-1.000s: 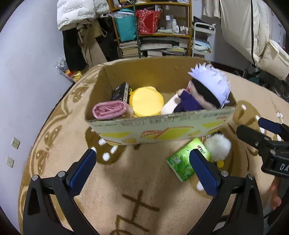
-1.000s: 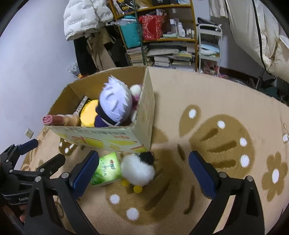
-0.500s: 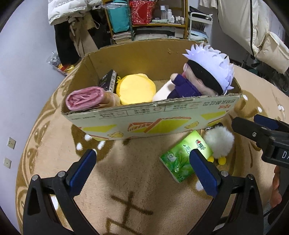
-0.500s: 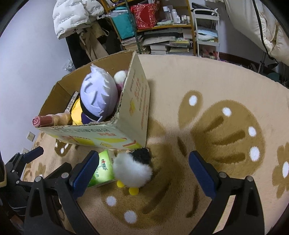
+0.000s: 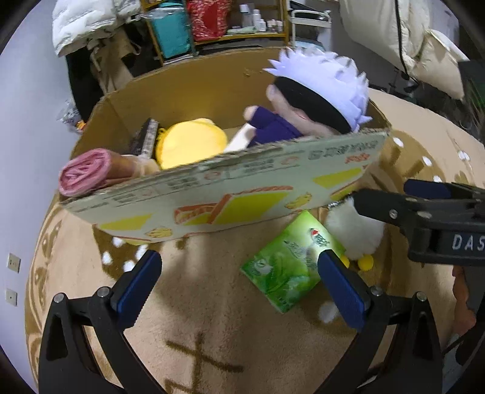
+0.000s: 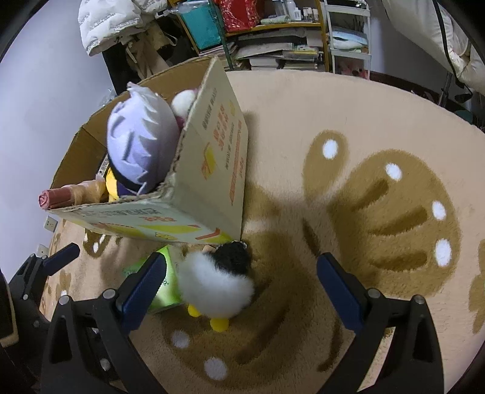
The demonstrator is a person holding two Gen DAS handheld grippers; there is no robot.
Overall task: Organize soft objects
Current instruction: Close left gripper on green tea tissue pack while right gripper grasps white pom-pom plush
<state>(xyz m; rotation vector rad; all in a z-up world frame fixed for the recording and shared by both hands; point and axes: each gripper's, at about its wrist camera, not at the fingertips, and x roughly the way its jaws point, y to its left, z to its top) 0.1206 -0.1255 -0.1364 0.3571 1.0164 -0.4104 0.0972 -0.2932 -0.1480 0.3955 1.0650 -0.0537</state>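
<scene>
A cardboard box (image 5: 230,194) (image 6: 212,157) stands on the rug and holds a white-haired plush doll (image 5: 318,91) (image 6: 139,139), a yellow plush (image 5: 191,142) and a pink roll (image 5: 81,174) (image 6: 57,197). In front of the box lie a green tissue pack (image 5: 288,266) (image 6: 165,288) and a fluffy white plush with a black head and yellow feet (image 5: 354,233) (image 6: 218,285). My left gripper (image 5: 239,288) is open and empty, just short of the tissue pack. My right gripper (image 6: 239,288) is open and empty, above the fluffy plush.
A beige rug with brown paw prints (image 6: 379,197) covers the floor. Shelves with books and bags (image 6: 272,36) stand behind the box. A white jacket (image 5: 85,21) hangs at the back left. A grey wall (image 5: 27,91) is on the left.
Both grippers have moved forward and down toward the box, the tissue pack and the fluffy plush, which all look larger now. Nothing was taken hold of.
</scene>
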